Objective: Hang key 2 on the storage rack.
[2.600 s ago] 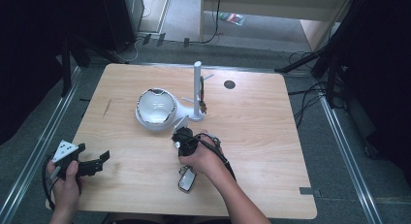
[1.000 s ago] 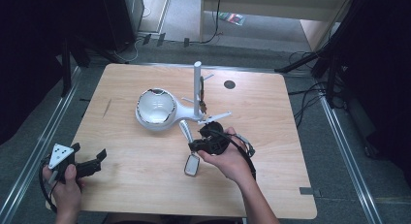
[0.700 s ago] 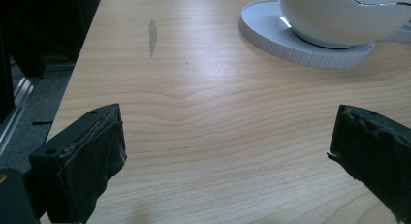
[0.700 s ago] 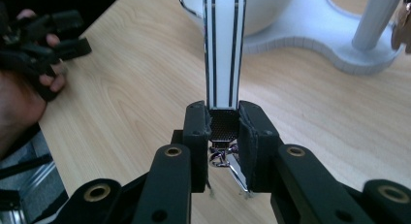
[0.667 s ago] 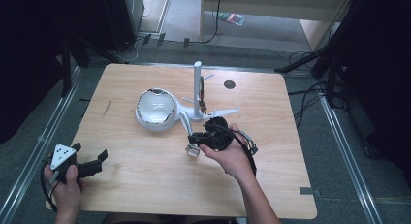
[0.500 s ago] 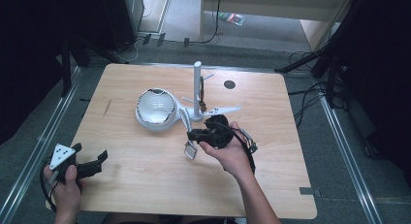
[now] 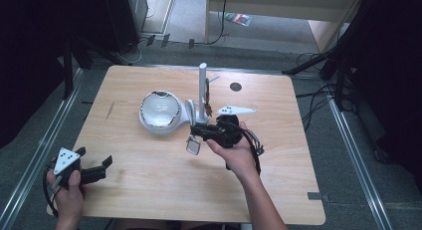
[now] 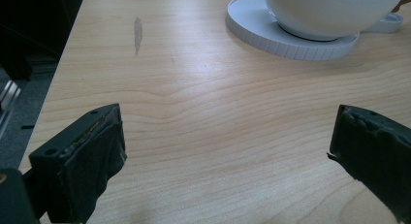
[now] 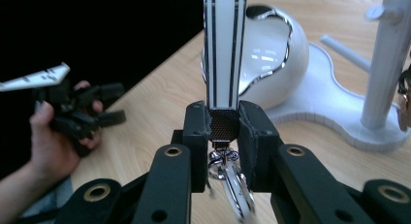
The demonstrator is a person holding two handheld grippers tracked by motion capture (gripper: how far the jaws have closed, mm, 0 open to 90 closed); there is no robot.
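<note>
The light wooden worktop (image 7: 149, 200), with rounded corners and a small dark round hole (image 7: 235, 86) near its far edge, stands on a grey floor (image 7: 348, 180). Metal rails (image 7: 30, 165) run along the floor on both sides of the worktop, and black cables (image 7: 318, 100) lie loose beside its right edge. Beyond the worktop's far edge stands pale wooden furniture (image 7: 278, 3), with dark equipment (image 7: 50, 36) in shadow off its far left corner

left gripper (image 7: 94, 172): black body, grey three-cornered plate with dark dots on top, black cable behind
right gripper (image 9: 224, 136): black jaws, brass-ringed screw holes below them
forearms: bare, sleeveless
</note>
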